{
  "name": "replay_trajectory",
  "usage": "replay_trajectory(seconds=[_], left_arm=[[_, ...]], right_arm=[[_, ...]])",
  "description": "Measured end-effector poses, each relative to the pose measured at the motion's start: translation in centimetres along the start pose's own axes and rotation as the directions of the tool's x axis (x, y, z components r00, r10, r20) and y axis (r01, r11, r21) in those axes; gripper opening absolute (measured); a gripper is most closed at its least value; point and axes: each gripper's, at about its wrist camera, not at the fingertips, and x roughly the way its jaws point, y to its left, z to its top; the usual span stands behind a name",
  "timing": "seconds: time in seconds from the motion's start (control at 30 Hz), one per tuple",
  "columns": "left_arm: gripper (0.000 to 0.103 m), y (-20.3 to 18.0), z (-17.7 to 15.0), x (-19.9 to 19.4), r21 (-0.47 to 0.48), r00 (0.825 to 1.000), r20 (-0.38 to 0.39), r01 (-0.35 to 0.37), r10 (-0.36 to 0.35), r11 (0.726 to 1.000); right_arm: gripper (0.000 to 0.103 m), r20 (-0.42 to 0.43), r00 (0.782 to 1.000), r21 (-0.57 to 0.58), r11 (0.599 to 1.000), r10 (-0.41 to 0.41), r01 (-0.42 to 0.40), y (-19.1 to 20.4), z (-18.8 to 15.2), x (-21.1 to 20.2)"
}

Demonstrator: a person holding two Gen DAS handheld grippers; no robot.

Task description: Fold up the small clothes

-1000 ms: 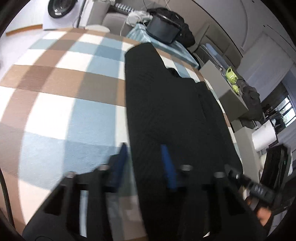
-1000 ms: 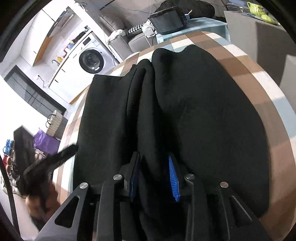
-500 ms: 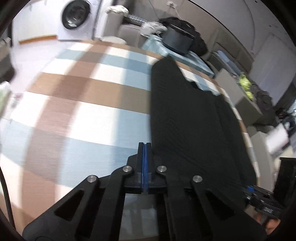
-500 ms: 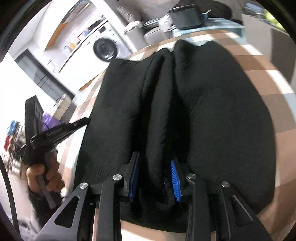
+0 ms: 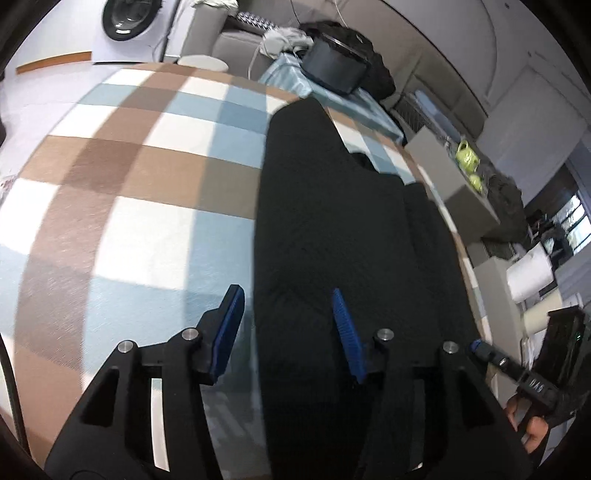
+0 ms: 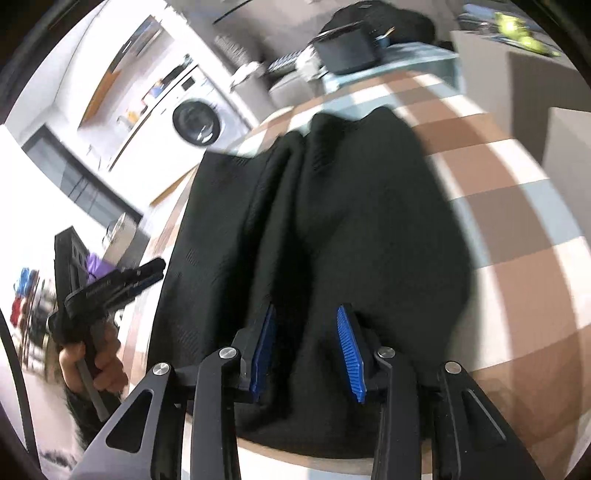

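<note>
Left gripper (image 5: 288,328) has just opened, straddling the garment (image 5: 343,236) edge; right gripper (image 6: 306,350) widening too (fold apparently released), cloth between, nothing clamped.

A white front-loading washing machine (image 5: 129,26) stands against the far wall. Right of it sits a grey sofa (image 5: 236,37); further right, a grey cabinet (image 5: 443,173) and a bright window (image 5: 576,225).
</note>
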Motion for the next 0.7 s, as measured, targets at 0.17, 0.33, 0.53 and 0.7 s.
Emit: replay_trajectory(seconds=[0.17,0.33,0.53,0.7], left_arm=[[0.03,-0.1,0.8,2.2,-0.038,1.0,-0.006,-0.019,0.018,0.999],[0.011,0.0,0.6,1.4,-0.015,0.997,0.054,-0.051,0.051,0.999],[0.011,1.3,-0.7,-1.1,0.005,0.988,0.086,-0.127,0.126,0.992],[0.011,2.4,-1.0,-1.9,-0.008,0.99,0.078,-0.121,0.122,0.993]], right_arm=[[0.044,0.088,0.993,0.132,0.989,-0.082,0.07,-3.2,0.7,-1.5],[0.044,0.088,0.986,0.173,0.977,-0.142,0.125,-5.3,1.6,-1.3],[0.044,0.075,0.987,0.138,0.982,-0.14,0.129,-5.2,3.5,0.6],[0.044,0.057,0.989,0.102,0.987,-0.133,0.127,-4.4,4.7,3.1]])
